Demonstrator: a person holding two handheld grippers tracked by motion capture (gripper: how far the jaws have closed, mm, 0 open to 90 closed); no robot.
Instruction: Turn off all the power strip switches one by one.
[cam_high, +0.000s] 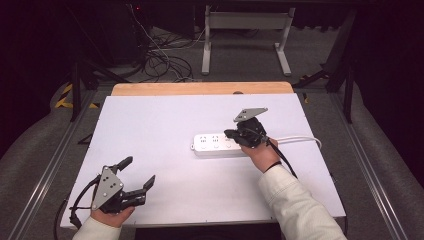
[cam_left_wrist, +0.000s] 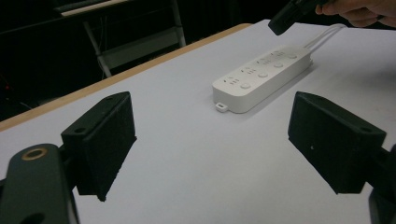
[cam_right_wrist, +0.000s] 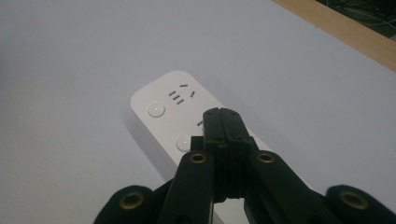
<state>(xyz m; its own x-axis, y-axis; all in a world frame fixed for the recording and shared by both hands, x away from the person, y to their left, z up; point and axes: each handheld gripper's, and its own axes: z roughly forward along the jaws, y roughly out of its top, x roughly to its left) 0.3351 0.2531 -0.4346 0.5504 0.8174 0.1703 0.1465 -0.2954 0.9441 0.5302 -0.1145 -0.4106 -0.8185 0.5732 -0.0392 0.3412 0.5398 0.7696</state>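
Left gripper (cam_high: 138, 173): near left corner of the white table (cam_high: 165, 185), jaws spread wide, nothing between them. Power strip (cam_high: 215, 143): white, lying flat right of centre, its cable (cam_high: 300, 139) trailing right. Right gripper (cam_high: 231, 134): jaws clenched together on nothing, tips poised over the strip's right half. Far edge: bare wood strip (cam_high: 200, 88). Beyond: grey floor, tangled wires (cam_high: 160, 57), white frame legs (cam_high: 245, 30).

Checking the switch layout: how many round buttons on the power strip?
4 on the power strip, in a row along its near long edge in the left gripper view. The shut right gripper hovers above the cable end.
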